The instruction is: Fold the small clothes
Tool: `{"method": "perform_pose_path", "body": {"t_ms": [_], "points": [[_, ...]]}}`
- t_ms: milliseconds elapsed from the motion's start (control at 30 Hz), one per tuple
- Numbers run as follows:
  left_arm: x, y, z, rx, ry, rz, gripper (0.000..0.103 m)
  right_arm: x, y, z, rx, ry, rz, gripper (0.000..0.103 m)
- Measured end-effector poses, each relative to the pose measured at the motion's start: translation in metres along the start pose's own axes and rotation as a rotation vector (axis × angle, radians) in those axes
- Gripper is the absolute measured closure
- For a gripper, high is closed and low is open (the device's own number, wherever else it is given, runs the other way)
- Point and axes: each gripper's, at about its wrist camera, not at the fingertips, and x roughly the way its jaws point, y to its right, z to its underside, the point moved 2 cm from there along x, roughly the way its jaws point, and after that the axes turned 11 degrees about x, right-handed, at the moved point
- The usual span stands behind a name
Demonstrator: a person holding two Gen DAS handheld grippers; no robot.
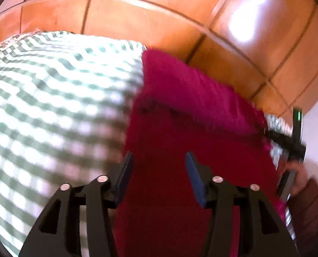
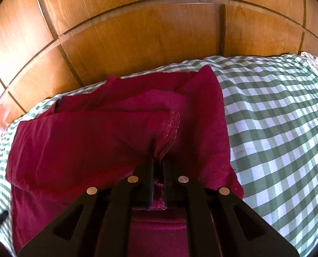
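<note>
Right gripper (image 2: 158,160) pinching red garment (image 2: 94,141) hem; left gripper (image 1: 157,171) spread, empty. Best carried toward 12 o'clock, edges aligned, over checkered tabletop (image 2: 276,117).

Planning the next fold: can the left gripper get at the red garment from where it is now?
Probably yes. The left gripper is open right over the red garment with nothing between them. The right gripper is shut on a hem of it further off, so it should not block.

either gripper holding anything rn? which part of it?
Right gripper is shut on the red garment, pinching its lace-trimmed hem edge. Left gripper is open above the garment, holding nothing.
</note>
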Motion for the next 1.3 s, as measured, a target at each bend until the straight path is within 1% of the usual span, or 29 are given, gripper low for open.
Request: {"method": "perform_pose_path", "body": {"t_ms": [33,67,100,133,167,200,267,367,433,500,567,633,667,700,767,800,833,900,967,1000,1067,1167,1200,1300], "points": [[0.0,-0.007,-0.009,-0.018,0.011,-0.003,0.046,-0.003,0.001,-0.001,-0.001,0.007,0.002,0.089],[0.001,-0.014,-0.017,-0.037,0.018,-0.011,0.044,-0.01,0.001,-0.002,-0.004,0.032,0.007,0.078],[0.004,-0.023,-0.03,-0.059,0.028,-0.013,0.044,-0.019,0.0,-0.003,-0.006,0.054,0.002,0.071],[0.008,-0.029,-0.039,-0.072,0.033,-0.016,0.044,-0.028,-0.003,-0.003,-0.007,0.075,-0.007,0.056],[0.012,-0.034,-0.049,-0.087,0.04,-0.03,0.046,-0.039,-0.007,-0.003,-0.015,0.109,-0.023,0.048],[0.015,-0.037,-0.056,-0.094,0.045,-0.042,0.047,-0.046,-0.013,-0.003,-0.029,0.13,-0.037,0.047],[0.022,-0.033,-0.076,-0.069,0.074,-0.06,0.048,-0.052,-0.025,-0.004,-0.069,0.142,-0.064,0.047],[0.034,-0.01,-0.098,0.028,0.097,-0.077,0.056,-0.049,-0.042,-0.005,-0.117,0.121,-0.105,0.047],[0.049,0.008,-0.112,0.092,0.09,-0.083,0.056,-0.039,-0.058,-0.004,-0.166,0.103,-0.113,0.047],[0.068,0.021,-0.123,0.131,0.078,-0.096,0.056,-0.027,-0.067,-0.003,-0.194,0.082,-0.112,0.047],[0.081,0.026,-0.127,0.143,0.062,-0.104,0.056,-0.013,-0.074,-0.001,-0.216,0.056,-0.097,0.047],[0.103,0.033,-0.135,0.155,0.039,-0.118,0.056,0.004,-0.073,0.001,-0.244,0.049,-0.021,0.047],[0.112,0.036,-0.136,0.162,0.027,-0.133,0.055,0.016,-0.067,0.001,-0.25,0.048,0.04,0.047],[0.127,0.032,-0.137,0.158,-0.004,-0.163,0.055,0.022,-0.06,0.001,-0.249,0.052,0.055,0.047],[0.151,0.025,-0.124,0.139,-0.062,-0.169,0.054,0.027,-0.048,0.003,-0.215,0.064,0.018,0.046],[0.152,0.022,-0.119,0.155,-0.044,-0.173,0.053,0.027,-0.048,0.003,-0.215,0.067,0.015,0.046],[0.151,0.028,-0.114,0.199,-0.013,-0.196,0.053,0.027,-0.047,0.004,-0.22,0.071,0.02,0.046],[0.147,0.036,-0.111,0.224,-0.008,-0.234,0.053,0.027,-0.049,0.007,-0.238,0.087,0.037,0.046],[0.135,0.035,-0.111,0.192,-0.007,-0.245,0.053,0.029,-0.05,0.007,-0.247,0.091,0.045,0.046],[0.125,0.038,-0.11,0.176,0.006,-0.258,0.055,0.029,-0.05,0.007,-0.246,0.093,0.045,0.046],[0.106,0.045,-0.104,0.193,0.036,-0.274,0.052,0.028,-0.049,0.007,-0.246,0.096,0.042,0.044],[0.086,0.052,-0.09,0.222,0.066,-0.246,0.051,0.026,-0.051,0.009,-0.25,0.099,0.046,0.044],[0.08,0.058,-0.083,0.233,0.066,-0.229,0.051,0.026,-0.051,0.009,-0.25,0.101,0.047,0.044],[0.07,0.065,-0.069,0.247,0.073,-0.215,0.05,0.025,-0.052,0.01,-0.254,0.107,0.053,0.044]]}}
